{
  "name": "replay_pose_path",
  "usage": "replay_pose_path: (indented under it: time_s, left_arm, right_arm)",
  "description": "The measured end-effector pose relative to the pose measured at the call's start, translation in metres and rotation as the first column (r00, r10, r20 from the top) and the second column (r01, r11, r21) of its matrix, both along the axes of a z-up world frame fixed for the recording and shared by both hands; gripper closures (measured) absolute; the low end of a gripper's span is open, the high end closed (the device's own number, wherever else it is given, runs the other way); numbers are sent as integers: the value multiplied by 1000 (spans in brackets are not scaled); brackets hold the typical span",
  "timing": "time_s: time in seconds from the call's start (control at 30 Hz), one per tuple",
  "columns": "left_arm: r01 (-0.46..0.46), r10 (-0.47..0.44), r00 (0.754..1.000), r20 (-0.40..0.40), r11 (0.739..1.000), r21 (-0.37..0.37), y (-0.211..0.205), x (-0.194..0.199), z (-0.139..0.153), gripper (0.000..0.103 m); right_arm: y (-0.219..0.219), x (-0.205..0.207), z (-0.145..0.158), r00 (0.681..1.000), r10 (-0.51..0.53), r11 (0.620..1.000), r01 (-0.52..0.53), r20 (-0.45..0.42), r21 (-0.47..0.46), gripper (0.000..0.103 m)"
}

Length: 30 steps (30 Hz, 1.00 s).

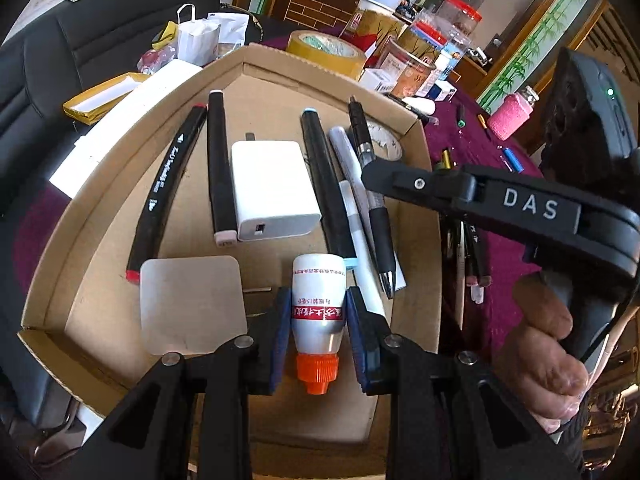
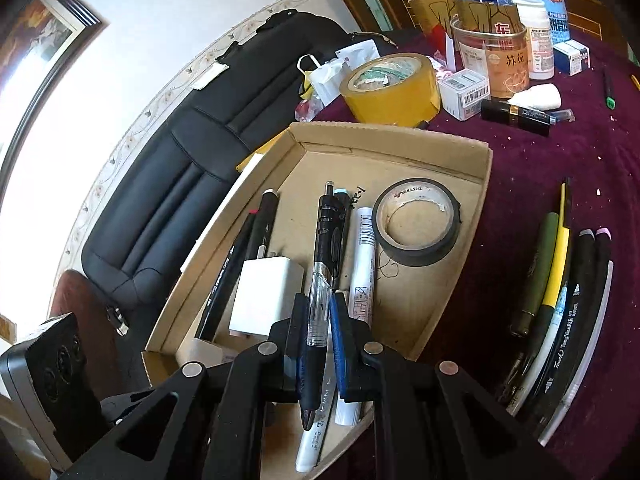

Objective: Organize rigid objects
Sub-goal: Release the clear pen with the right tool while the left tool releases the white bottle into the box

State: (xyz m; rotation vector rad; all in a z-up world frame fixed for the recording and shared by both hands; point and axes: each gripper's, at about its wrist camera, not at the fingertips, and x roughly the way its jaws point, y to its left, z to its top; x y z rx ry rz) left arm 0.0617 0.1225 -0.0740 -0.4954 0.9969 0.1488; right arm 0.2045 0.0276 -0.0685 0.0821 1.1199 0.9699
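Cardboard tray (image 1: 420,216) beneath both tongs.
Left gripper (image 1: 316,320) clamps a white bottle (image 1: 319,300), orange cap toward the handle, over the tray's near end. Right gripper (image 2: 318,340) clamps a black pen (image 2: 320,280) above the white markers (image 2: 362,256); tape roll (image 2: 416,224) lies beyond, right.

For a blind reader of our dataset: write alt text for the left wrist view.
The left gripper holds a small white bottle with an orange cap between its jaws, over a shallow cardboard box of markers, pens and a white charger. The right gripper reaches in from the right, over a black pen.
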Motion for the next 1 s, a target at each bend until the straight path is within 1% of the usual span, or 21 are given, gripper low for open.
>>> replay_pose_path:
  time_s: [0.23,0.33,0.57,0.67,0.93,1.0]
  left_arm:
    - [-8,8,1000,1,998,60,-10,4,1,76]
    - [-10,10,1000,0,997,70,-11,6,1,76]
    - [-20,18,1000,17,995,95,-12,5,1,76]
    - [-24,21,999,25,993,117,-15,4,1,76]
    - [-38,30,998,60,990,139,-15,3,-1,76]
    - [-35,28,998,52,990,139,-15,3,-3,77]
  right_arm:
    - [2,-2,-2,999,-3,999,4,36,-37,92]
    - [6,-5,-4,998,-4,997,8,62,-70,92]
    - [10,-6,-6,996,-8,996,16,91,-93,91]
    - [10,-6,-7,996,-9,996,18,94,-91,91]
    - [7,-5,-9,996,-18,997,24,89,-73,91]
    - [5,-4,-9,996,-21,997,27,83,-66,91]
